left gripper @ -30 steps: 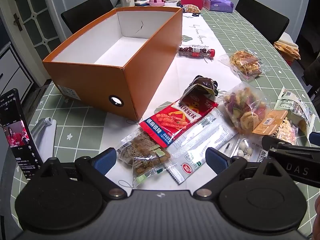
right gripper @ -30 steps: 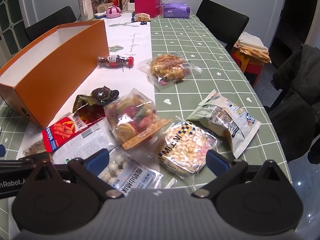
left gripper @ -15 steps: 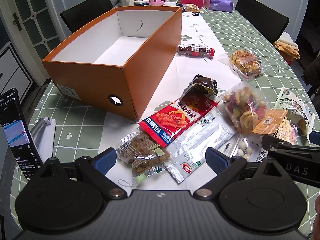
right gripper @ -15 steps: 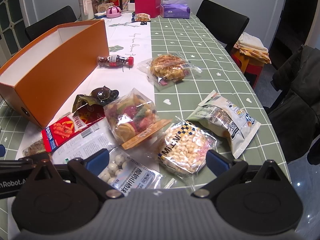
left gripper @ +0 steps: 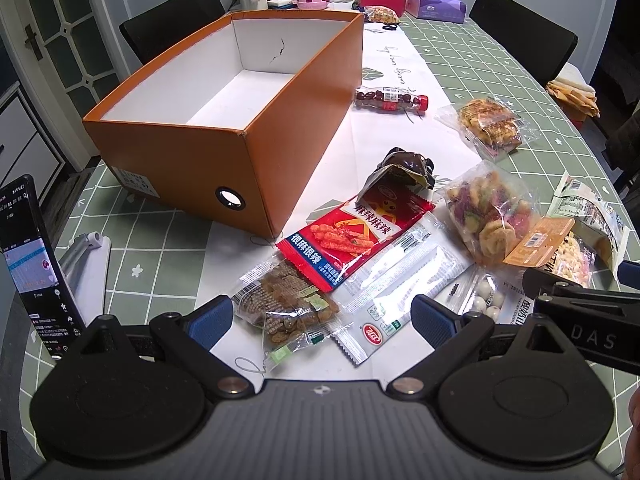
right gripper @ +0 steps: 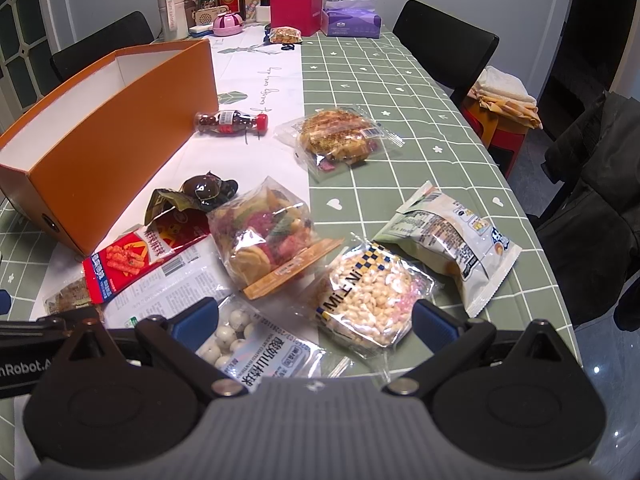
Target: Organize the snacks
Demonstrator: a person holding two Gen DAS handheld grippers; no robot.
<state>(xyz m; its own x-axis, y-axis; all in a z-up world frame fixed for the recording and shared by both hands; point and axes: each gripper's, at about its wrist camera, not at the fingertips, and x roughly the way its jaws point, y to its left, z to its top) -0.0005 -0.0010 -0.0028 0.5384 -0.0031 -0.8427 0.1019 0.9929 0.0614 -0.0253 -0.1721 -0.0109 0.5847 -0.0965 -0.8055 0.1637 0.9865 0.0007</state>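
An empty orange box (left gripper: 224,152) (right gripper: 100,136) stands on the table's left side. Several snack packs lie loose to its right: a red spicy-stick pack (left gripper: 352,236) (right gripper: 124,264), a brown biscuit pack (left gripper: 286,308), a clear bag of mixed chips (left gripper: 486,210) (right gripper: 264,236), a puffed-grain pack (right gripper: 368,296), a pale green bag (right gripper: 448,240), a bread pack (right gripper: 336,140) and a small bottle (left gripper: 390,99) (right gripper: 230,122). My left gripper (left gripper: 320,314) hovers open just above the biscuit pack. My right gripper (right gripper: 316,322) hovers open over the puffed-grain pack and a bag of white balls (right gripper: 256,346).
A phone on a stand (left gripper: 34,268) is at the near left. Bottles, a pink box (right gripper: 296,12) and a purple tissue pack (right gripper: 350,22) crowd the far end. Black chairs (right gripper: 444,48) flank the table; a dark coat (right gripper: 592,216) hangs at the right.
Both grippers have stayed nearly still and open. The left wrist view has shifted slightly; only the phone screen's picture differs.
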